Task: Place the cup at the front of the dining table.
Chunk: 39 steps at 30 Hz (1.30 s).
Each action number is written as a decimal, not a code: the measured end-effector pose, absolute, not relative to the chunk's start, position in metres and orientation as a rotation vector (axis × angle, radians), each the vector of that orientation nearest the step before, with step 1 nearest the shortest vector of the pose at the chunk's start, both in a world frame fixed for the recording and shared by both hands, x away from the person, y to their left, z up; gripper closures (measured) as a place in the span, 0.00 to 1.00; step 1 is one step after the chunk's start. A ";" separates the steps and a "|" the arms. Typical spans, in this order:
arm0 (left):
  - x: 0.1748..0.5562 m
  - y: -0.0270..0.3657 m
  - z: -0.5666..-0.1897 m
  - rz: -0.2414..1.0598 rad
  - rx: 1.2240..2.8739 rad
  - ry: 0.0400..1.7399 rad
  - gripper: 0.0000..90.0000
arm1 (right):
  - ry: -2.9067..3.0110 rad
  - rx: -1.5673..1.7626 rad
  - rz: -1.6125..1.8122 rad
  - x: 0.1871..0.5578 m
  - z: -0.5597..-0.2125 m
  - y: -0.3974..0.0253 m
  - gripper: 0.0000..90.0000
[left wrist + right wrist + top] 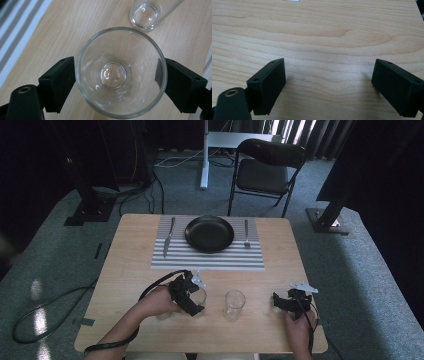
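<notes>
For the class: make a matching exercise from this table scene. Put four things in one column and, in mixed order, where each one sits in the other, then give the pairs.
Things
1. knife
2. fork
3. black plate
4. glass nearest the left tongs

Places
A. middle of the striped placemat
B. between the two black jaws
C. placemat, left of the plate
D. placemat, right of the plate

Pairs: 1-C, 2-D, 3-A, 4-B
</notes>
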State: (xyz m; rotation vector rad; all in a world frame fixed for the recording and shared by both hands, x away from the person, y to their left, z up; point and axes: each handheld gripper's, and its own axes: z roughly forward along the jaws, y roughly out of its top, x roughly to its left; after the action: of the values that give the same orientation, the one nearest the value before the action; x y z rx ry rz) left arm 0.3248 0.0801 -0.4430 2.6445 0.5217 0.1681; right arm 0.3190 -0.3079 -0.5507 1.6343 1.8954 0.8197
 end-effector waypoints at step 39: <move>0.335 0.077 -0.435 0.273 2.618 0.719 0.33 | 1.898 1.633 0.820 0.319 -0.551 -0.308 0.13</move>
State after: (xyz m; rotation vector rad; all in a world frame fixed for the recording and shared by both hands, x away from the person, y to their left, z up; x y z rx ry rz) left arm 0.3350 0.0773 -0.4353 2.6184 0.7188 0.2731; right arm 0.3189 -0.3077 -0.5506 1.6333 1.8980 0.8203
